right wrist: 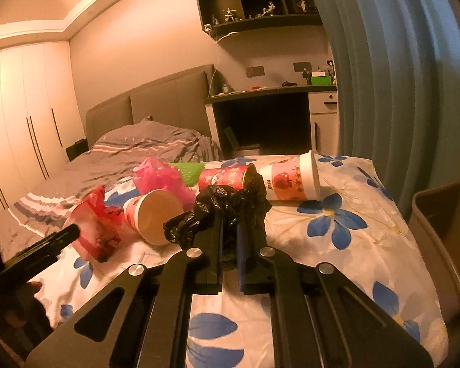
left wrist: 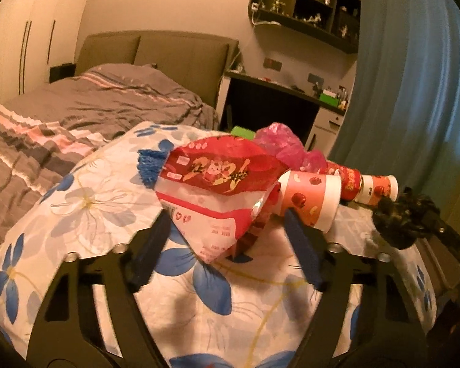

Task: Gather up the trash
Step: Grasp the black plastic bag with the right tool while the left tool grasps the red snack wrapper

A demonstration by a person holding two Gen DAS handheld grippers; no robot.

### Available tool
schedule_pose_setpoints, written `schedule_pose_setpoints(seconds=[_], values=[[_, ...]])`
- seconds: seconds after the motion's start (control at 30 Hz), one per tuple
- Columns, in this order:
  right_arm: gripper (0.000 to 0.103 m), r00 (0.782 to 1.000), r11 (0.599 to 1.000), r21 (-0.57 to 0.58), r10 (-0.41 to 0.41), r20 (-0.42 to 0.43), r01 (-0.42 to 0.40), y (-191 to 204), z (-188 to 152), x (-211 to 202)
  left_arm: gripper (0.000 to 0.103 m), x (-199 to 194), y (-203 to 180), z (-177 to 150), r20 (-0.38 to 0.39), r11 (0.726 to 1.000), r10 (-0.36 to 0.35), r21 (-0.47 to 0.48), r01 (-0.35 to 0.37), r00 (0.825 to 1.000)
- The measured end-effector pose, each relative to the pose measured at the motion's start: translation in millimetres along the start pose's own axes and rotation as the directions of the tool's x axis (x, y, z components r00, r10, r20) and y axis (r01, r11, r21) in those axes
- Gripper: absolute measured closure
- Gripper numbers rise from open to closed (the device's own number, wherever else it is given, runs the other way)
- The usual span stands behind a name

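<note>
Trash lies on a white cloth with blue flowers (left wrist: 92,202). A red and white snack bag (left wrist: 217,190) sits right in front of my open left gripper (left wrist: 227,214), its lower corner between the fingertips, not pinched. A paper cup (left wrist: 309,199) lies on its side beside the right finger. Behind are a red can (left wrist: 349,181), a second cup (left wrist: 380,188) and a pink plastic bag (left wrist: 285,144). My right gripper (right wrist: 230,224) is shut on a crumpled black plastic bag (right wrist: 230,205). The right wrist view also shows the snack bag (right wrist: 92,227), near cup (right wrist: 156,214), can (right wrist: 227,178) and far cup (right wrist: 294,178).
A brown bin (right wrist: 444,230) stands right of the table. A bed with grey striped covers (left wrist: 76,116) lies to the left and behind. A desk (right wrist: 270,92), wall shelves and a blue curtain (right wrist: 398,76) are at the back. A green object (right wrist: 187,171) lies behind the pink bag.
</note>
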State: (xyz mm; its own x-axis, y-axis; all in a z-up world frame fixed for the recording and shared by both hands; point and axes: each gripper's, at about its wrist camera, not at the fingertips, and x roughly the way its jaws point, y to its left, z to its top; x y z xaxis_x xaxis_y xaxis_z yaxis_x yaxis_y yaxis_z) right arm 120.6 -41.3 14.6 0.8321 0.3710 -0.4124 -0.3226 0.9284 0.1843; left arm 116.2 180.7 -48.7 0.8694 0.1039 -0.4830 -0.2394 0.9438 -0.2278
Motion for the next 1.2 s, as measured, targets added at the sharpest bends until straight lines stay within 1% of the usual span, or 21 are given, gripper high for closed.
schedule_pose_setpoints(seconds=[0.03,0.07,0.1,0.17,0.2,0.27,0.3,0.33,0.4,0.43,0.53,0.63,0.7,0.87,1.03,1.2], values=[[0.095,1.0,1.0,0.001,0.001,0.002,-0.001,-1,0,-2,0.04,2,0,0,-0.01,1.0,-0.005,-0.003,0.005,1.0],[0.095,1.0,1.0,0.002,0.002,0.004,-0.002,-2,-1,-5,0.048,5,1,0,-0.023,1.0,-0.009,-0.007,0.008,1.0],[0.095,1.0,1.0,0.003,0.004,0.005,-0.004,-3,-1,-7,0.052,7,2,-1,-0.038,1.0,-0.019,-0.012,0.018,0.999],[0.095,1.0,1.0,0.005,0.005,0.007,-0.005,-4,-1,-11,0.066,9,2,-2,-0.049,0.999,-0.033,-0.015,0.032,0.998],[0.095,1.0,1.0,0.005,0.006,0.007,-0.006,-4,-1,-12,0.07,9,1,-2,-0.053,0.999,-0.039,-0.013,0.038,0.998],[0.095,1.0,1.0,0.008,0.007,0.006,-0.007,-6,-2,-14,0.086,9,0,-3,-0.063,0.999,-0.049,-0.011,0.048,0.997],[0.095,1.0,1.0,0.01,0.008,0.007,-0.008,-6,-2,-16,0.089,9,0,-3,-0.065,0.999,-0.054,-0.011,0.053,0.996],[0.095,1.0,1.0,0.011,0.008,0.007,-0.008,-7,-2,-17,0.095,9,0,-4,-0.065,0.998,-0.058,-0.012,0.057,0.996],[0.095,1.0,1.0,0.012,0.009,0.008,-0.009,-8,-2,-20,0.097,6,-1,-4,-0.061,0.998,-0.065,-0.012,0.064,0.996],[0.095,1.0,1.0,0.011,0.009,0.01,-0.009,-8,-2,-21,0.101,5,-2,-4,-0.056,0.998,-0.064,-0.011,0.064,0.996],[0.095,1.0,1.0,0.012,0.008,0.016,-0.008,-10,-3,-25,0.101,-5,-3,-4,-0.03,0.999,-0.05,-0.011,0.05,0.998],[0.095,1.0,1.0,0.014,0.008,0.023,-0.008,-12,-2,-30,0.101,-20,1,-2,0.001,0.999,-0.043,-0.032,0.043,0.999],[0.095,1.0,1.0,0.014,0.007,0.029,-0.007,-14,-3,-34,0.101,-35,0,-2,0.037,0.999,-0.026,-0.026,0.027,0.999],[0.095,0.999,1.0,0.02,0.008,0.047,-0.009,-18,-3,-47,0.101,-64,-6,-1,0.091,1.0,-0.015,-0.016,0.017,0.996],[0.095,0.998,1.0,0.02,0.006,0.067,-0.008,-22,-3,-60,0.101,-84,-17,2,0.129,0.999,-0.043,-0.001,0.043,0.991],[0.095,0.995,1.0,0.03,-0.004,0.1,0.001,-31,-3,-78,0.101,-96,-35,3,0.145,0.997,-0.079,0.032,0.075,0.986]])
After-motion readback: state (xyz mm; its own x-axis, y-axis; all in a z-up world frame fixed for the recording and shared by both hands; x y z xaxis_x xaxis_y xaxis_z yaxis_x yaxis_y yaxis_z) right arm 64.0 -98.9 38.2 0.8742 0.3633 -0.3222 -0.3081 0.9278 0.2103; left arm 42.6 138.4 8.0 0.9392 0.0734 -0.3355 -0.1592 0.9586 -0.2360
